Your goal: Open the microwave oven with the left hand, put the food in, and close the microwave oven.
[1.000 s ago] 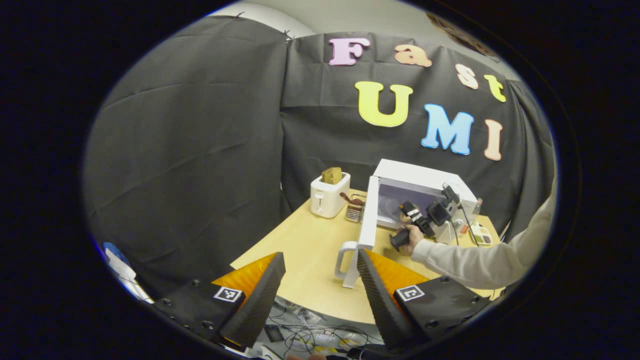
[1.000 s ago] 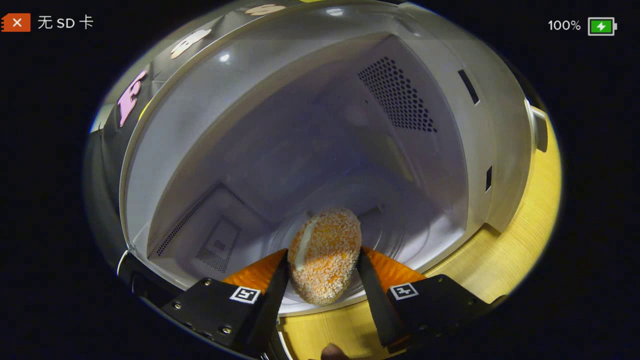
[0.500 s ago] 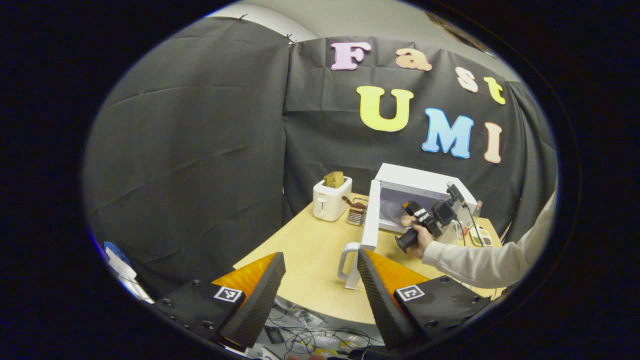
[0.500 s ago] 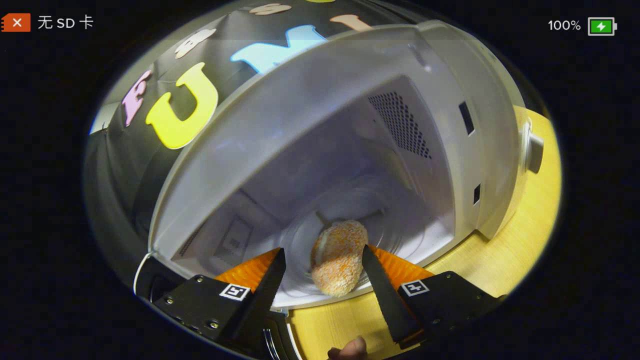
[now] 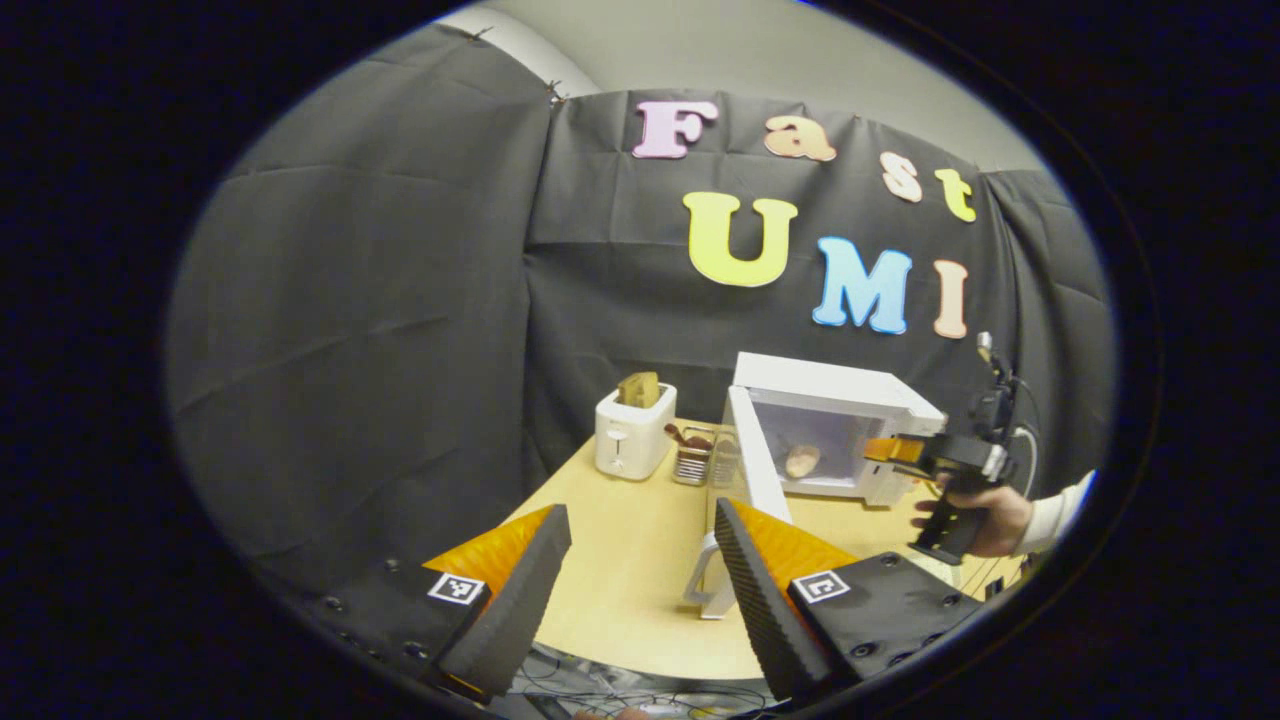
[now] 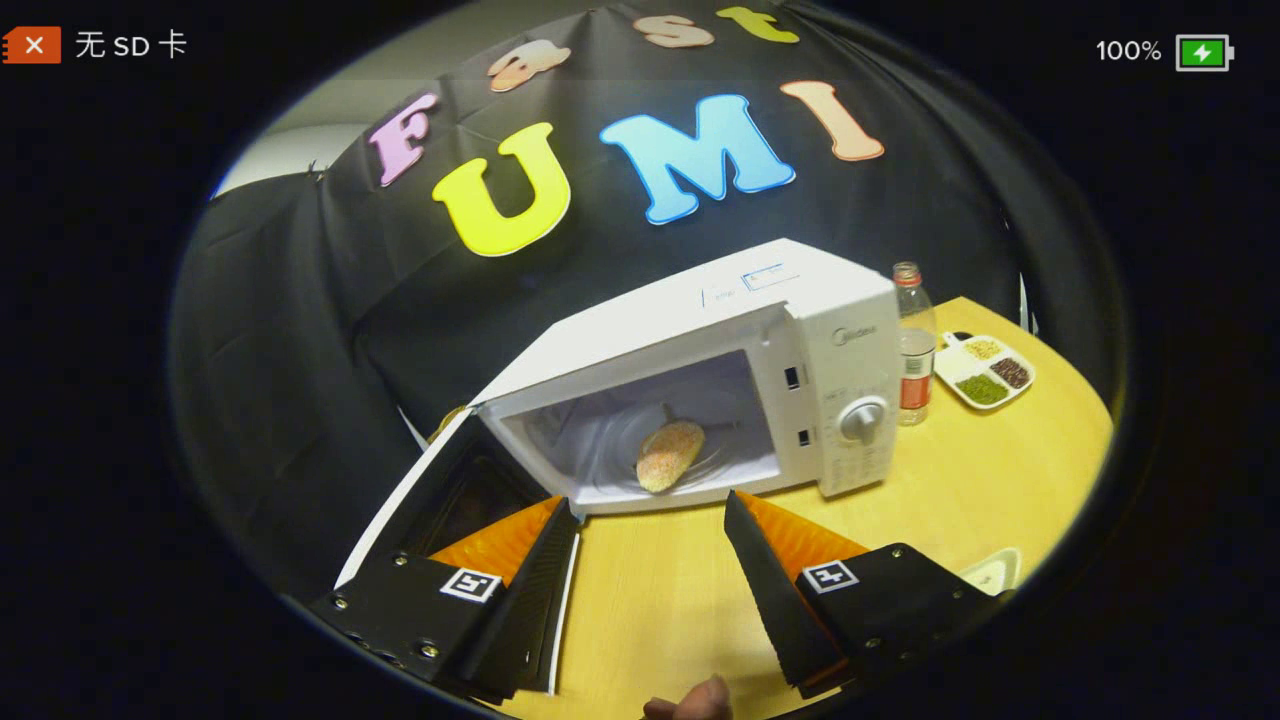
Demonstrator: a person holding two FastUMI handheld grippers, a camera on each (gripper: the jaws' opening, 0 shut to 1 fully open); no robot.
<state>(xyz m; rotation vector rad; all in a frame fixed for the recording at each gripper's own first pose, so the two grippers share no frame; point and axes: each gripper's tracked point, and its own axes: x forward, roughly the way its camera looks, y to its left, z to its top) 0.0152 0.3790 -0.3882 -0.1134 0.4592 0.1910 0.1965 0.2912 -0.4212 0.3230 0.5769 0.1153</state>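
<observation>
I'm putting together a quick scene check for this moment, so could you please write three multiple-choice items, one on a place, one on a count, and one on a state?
1. Where is the breaded food?
A. on the table in front of the microwave
B. inside the microwave oven
C. between the right gripper's fingers

2. How many bottles stand beside the microwave oven in the right gripper view?
A. one
B. two
C. three

3. What is the state of the microwave door?
A. fully closed
B. removed and lying flat on the table
C. swung open

Answers:
1. B, the food lies on the oven's floor, past the open right gripper.
2. A, a single bottle stands next to the control side.
3. C, the door hangs open to the side and the cavity is exposed.
</observation>
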